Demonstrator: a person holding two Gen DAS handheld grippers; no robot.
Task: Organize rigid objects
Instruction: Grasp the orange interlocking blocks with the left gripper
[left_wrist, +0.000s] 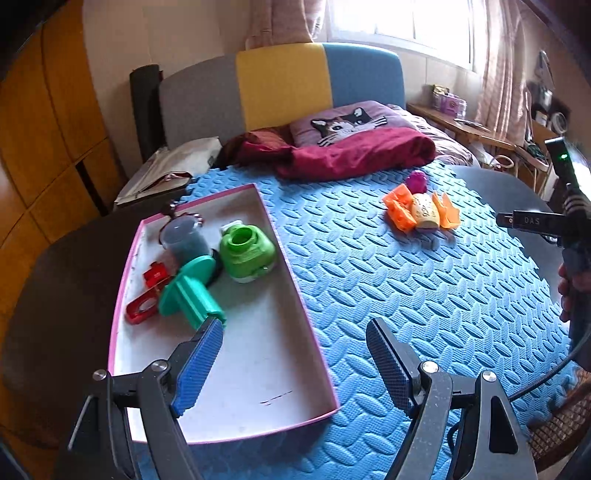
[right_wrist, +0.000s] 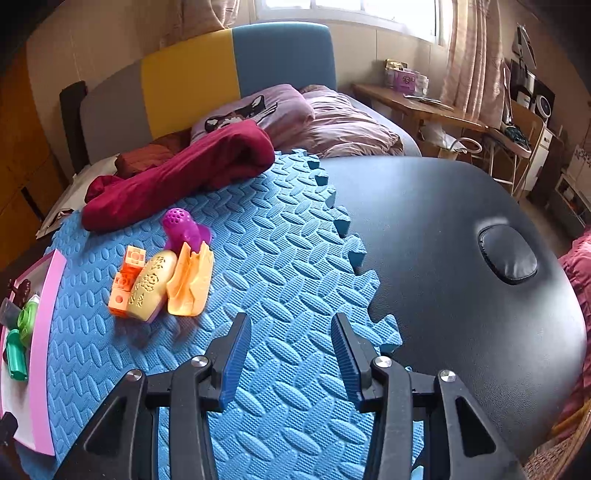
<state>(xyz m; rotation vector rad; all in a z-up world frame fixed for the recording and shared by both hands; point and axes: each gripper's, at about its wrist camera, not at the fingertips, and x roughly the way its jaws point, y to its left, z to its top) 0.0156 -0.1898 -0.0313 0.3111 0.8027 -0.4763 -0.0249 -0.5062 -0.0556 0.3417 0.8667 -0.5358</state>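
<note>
A pink-rimmed white box (left_wrist: 258, 369) lies on the blue foam mat and holds a green toy camera (left_wrist: 247, 254), a teal funnel-shaped toy (left_wrist: 192, 291), a grey cup (left_wrist: 184, 236) and red pieces (left_wrist: 147, 295). My left gripper (left_wrist: 295, 325) hangs open over the box's right rim with nothing between its fingers. Farther right on the mat sits a cluster: an orange block (right_wrist: 125, 284), a cream patterned cylinder (right_wrist: 151, 288), a pale orange piece (right_wrist: 190, 284) and a purple toy (right_wrist: 184, 227). My right gripper (right_wrist: 290, 319) is open and empty, over the mat to the right of the cluster.
A dark red cloth (right_wrist: 184, 173) lies along the mat's far edge by a cat pillow (left_wrist: 347, 123). The mat (right_wrist: 277, 258) ends in a toothed edge on a black table (right_wrist: 461, 221). In the left wrist view a hand (left_wrist: 570, 291) holds the right gripper's body at the far right.
</note>
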